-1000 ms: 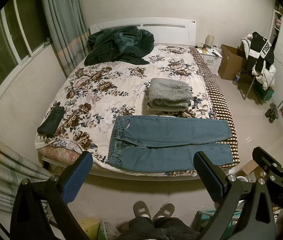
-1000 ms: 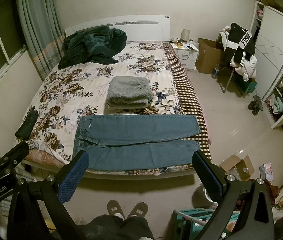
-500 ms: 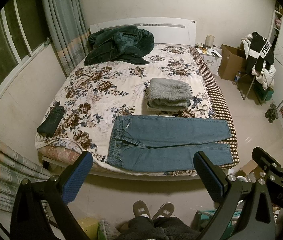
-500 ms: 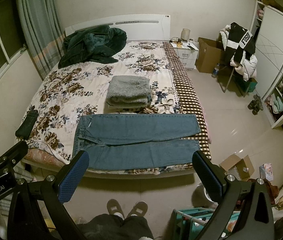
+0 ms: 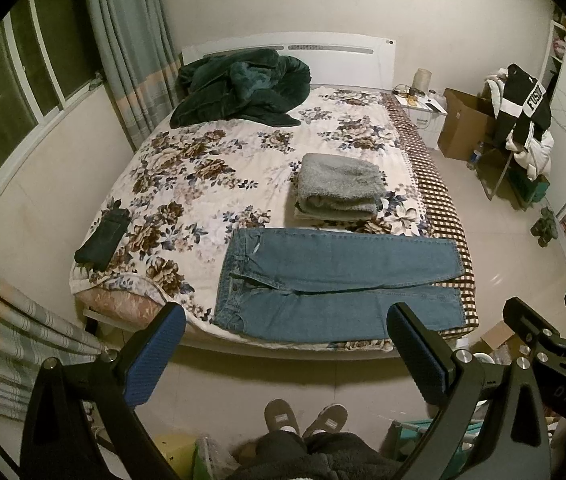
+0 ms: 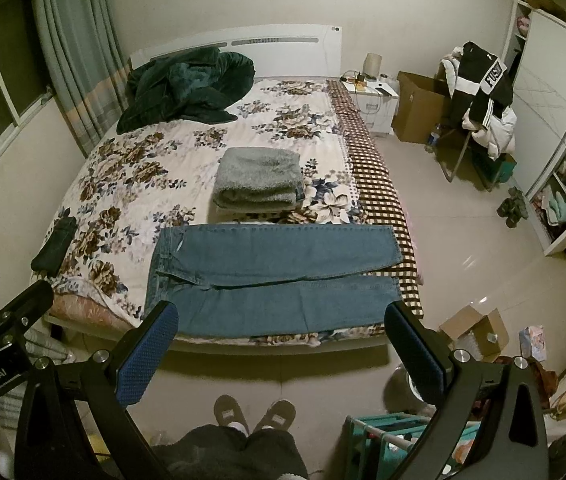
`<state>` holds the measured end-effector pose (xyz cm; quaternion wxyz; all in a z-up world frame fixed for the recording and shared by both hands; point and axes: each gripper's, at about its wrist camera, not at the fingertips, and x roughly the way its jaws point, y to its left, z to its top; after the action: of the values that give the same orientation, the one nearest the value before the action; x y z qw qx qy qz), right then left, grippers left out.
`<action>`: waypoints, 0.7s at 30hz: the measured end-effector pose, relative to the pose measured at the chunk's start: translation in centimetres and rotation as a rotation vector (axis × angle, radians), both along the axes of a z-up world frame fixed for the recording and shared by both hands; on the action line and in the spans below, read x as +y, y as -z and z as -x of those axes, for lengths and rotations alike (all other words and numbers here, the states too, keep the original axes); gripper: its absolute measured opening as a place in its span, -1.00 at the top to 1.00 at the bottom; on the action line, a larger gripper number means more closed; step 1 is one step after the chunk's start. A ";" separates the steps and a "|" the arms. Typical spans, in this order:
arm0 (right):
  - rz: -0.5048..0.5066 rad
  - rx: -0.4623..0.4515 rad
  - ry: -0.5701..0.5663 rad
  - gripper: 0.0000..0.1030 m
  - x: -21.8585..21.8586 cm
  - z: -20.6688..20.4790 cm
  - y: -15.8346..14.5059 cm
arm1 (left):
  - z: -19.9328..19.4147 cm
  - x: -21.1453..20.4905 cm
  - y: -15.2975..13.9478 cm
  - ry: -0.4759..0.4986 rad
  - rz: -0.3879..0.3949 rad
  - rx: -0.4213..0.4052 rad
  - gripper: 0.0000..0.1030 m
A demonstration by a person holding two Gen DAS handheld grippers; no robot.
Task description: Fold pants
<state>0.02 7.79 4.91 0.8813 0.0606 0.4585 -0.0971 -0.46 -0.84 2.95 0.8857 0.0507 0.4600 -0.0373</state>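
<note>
A: At the foot of the bed (image 5: 95, 300), the jeans (image 5: 335, 280) lie flat across it, waist to the left, 2 legs running right, nearly to the checked edge. Both tongs hang well back over the floor.

B: Holding anything?

A: No. The left gripper (image 5: 285, 354) is spread wide with nothing between its pads, and the right gripper (image 6: 281, 350) is the same.

B: So what could go wrong?

A: The near leg lies right along the mattress edge. I think a pinch there could catch the floral quilt (image 5: 203, 184) too and lift both.

B: And the far leg?

A: It lies just beside the folded gray blanket (image 5: 339, 186). Swinging denim that way could nudge the stack.

B: Anything else?

A: Denim is stiff and heavy. If the 2 grips take uneven hold, the fold will likely skew, or the hems could slide off the right edge toward the floor.
</note>
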 end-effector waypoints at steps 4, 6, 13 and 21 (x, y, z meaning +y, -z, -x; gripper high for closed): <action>-0.010 0.012 -0.003 -1.00 -0.8 -0.1 1.1 | 0.1 -1.0 0.3 -0.010 -0.002 0.001 -1.00; -0.015 0.016 0.001 -1.00 -1.4 -0.4 1.7 | -0.4 -1.4 0.8 -0.021 -0.007 -0.006 -1.00; -0.036 0.047 0.063 -1.00 -5.6 -4.9 6.4 | -6.5 -1.7 5.1 -0.146 -0.054 0.003 -1.00; -0.096 0.141 0.197 -1.00 -12.9 -14.2 15.2 | -16.8 0.7 13.6 -0.289 -0.076 0.168 -1.00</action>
<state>14.20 -5.06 -10.33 0.8293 0.1403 0.5151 -0.1653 16.32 -0.12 -10.60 0.8376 0.0141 0.5361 0.1038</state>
